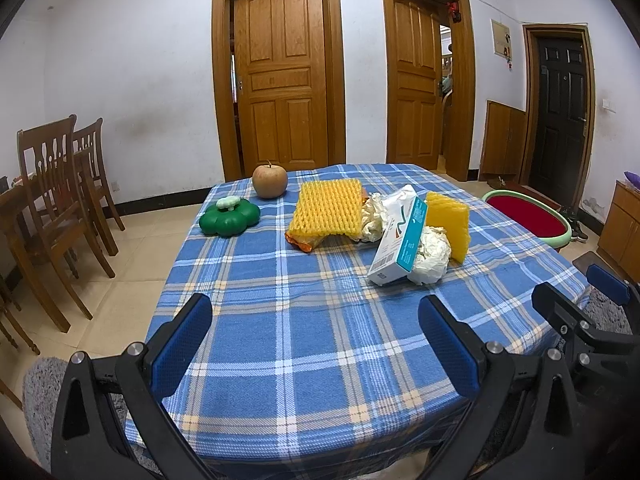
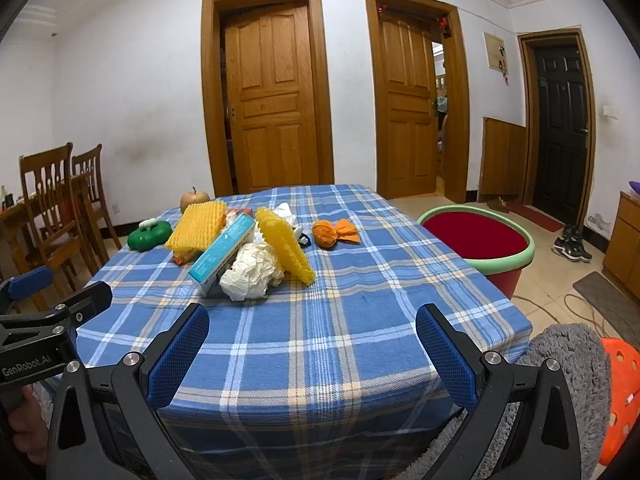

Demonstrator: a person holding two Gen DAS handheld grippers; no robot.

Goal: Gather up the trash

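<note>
A pile of trash lies mid-table on the blue plaid cloth: two yellow foam nets, a white and teal carton, crumpled white paper and an orange wrapper. In the right wrist view I see the carton, the paper, the nets and an orange wrapper ball. A red bin with a green rim stands right of the table. My left gripper and right gripper are open and empty over the near edge.
An apple and a green flower-shaped lidded box sit at the far left of the table. Wooden chairs stand to the left. A grey fluffy cover and an orange perforated object are at the near right.
</note>
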